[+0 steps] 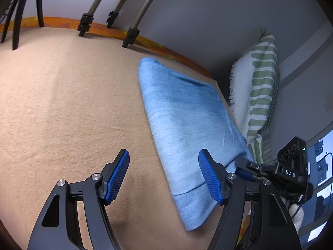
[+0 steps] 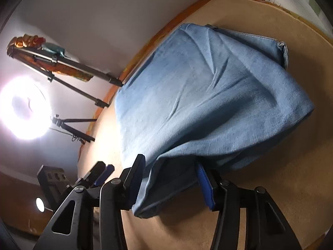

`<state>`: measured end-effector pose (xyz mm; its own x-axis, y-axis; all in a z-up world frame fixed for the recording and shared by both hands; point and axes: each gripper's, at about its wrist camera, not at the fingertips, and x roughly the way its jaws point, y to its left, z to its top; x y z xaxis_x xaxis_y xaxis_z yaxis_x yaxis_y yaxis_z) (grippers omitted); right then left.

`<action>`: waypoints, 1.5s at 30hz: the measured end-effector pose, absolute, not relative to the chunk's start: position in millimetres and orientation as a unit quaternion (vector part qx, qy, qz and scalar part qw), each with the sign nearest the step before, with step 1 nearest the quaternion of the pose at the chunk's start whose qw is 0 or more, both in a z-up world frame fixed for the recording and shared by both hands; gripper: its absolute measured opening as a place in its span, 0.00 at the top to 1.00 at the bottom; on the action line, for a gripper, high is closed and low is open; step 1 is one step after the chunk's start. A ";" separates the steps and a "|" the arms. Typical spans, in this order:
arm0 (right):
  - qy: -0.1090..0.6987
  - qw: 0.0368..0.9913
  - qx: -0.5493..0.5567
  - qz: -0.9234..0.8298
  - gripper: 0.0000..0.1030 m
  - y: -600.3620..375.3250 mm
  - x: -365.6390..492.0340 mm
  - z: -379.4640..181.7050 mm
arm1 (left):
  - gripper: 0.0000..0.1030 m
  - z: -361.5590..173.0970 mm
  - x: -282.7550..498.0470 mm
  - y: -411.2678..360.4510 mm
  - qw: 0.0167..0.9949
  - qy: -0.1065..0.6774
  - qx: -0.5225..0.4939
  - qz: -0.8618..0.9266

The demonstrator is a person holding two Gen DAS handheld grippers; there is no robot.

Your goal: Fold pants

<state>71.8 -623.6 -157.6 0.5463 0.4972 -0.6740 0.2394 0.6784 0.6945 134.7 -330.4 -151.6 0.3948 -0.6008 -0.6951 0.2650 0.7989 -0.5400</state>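
Light blue pants lie folded into a long narrow stack on a beige blanket. My left gripper is open above the blanket, its right pad over the stack's near end, holding nothing. In the right wrist view the pants rise in a loose hump. My right gripper is open, with the near edge of the cloth draped between its spread fingers. The other gripper shows at the lower left of that view.
Tripod legs stand on the blanket's far edge, with an orange sheet border behind. A green striped pillow leans against the wall right of the pants. A bright ring light glares at the left.
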 end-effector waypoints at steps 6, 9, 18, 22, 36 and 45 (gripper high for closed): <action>0.451 0.810 0.368 0.080 1.00 -625.6 67.5 -147.0 | 0.34 -157.2 139.8 -335.0 0.818 0.484 -0.169 -0.260; 0.404 0.885 0.222 0.060 1.00 -603.4 45.6 -106.8 | 0.34 -154.7 144.0 -333.4 0.823 0.478 -0.167 -0.257; 0.445 0.873 0.187 0.069 0.82 -590.4 43.6 -127.6 | 0.34 -144.5 164.9 -340.5 0.828 0.471 -0.157 -0.262; 0.443 0.869 0.186 0.116 0.59 -566.5 31.9 -121.4 | 0.34 -145.4 178.3 -342.9 0.818 0.482 -0.171 -0.263; 0.508 0.831 0.149 0.169 0.68 -492.9 33.3 -153.2 | 0.38 -162.9 192.5 -360.2 0.803 0.498 -0.164 -0.281; 0.489 0.852 0.114 0.147 0.98 -489.3 20.4 -151.0 | 0.86 -153.0 201.4 -365.7 0.825 0.466 -0.148 -0.284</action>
